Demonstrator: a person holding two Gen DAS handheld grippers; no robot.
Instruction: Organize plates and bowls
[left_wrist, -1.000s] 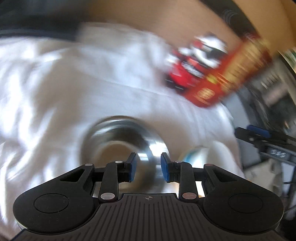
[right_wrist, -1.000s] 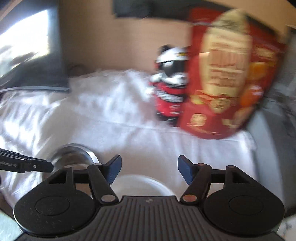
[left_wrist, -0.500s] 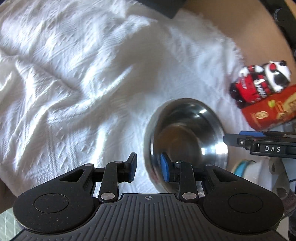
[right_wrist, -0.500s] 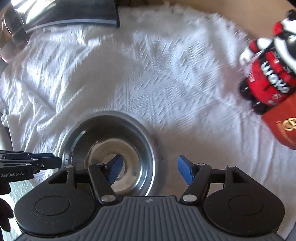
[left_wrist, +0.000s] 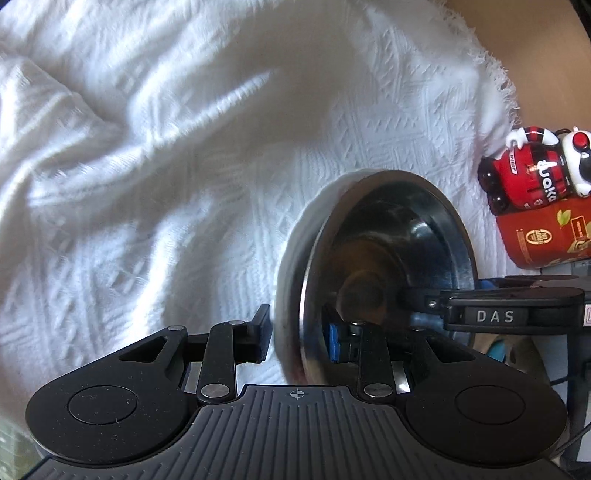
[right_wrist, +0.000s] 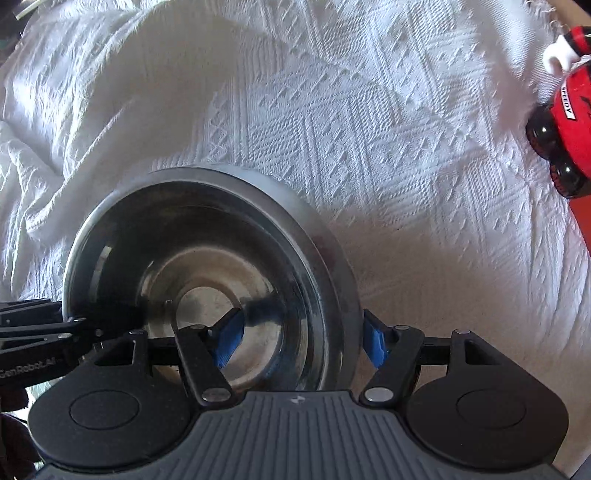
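White cloth (right_wrist: 388, 155) spread wide and rumpled, ridges all over it, and that's the first worry: a soft, uneven bed under anything set down. On it, near the cloth's right edge, sits the steel bowl (right_wrist: 207, 266), upright, mouth up. Both grippers are at its wall from opposite sides.

Left gripper (left_wrist: 295, 338): one finger outside the wall, one inside, wall in the gap, no clear pinch, so I'd call it released. Right gripper (right_wrist: 303, 341): same story, blue pad inside, blue pad outside, gap on both sides, not clenched.

What could go wrong? Polished steel and a thin curved wall, so a pinch that lands off-centre may slide and the bowl tips. If one side closes and lifts first, I'd expect the bowl to swing against the other fingers. A drag could bunch the cloth.

Small stuff: the red toy (left_wrist: 532, 173) and red box (left_wrist: 546, 240) stand at the right edge, near enough for a swinging bowl to clip.
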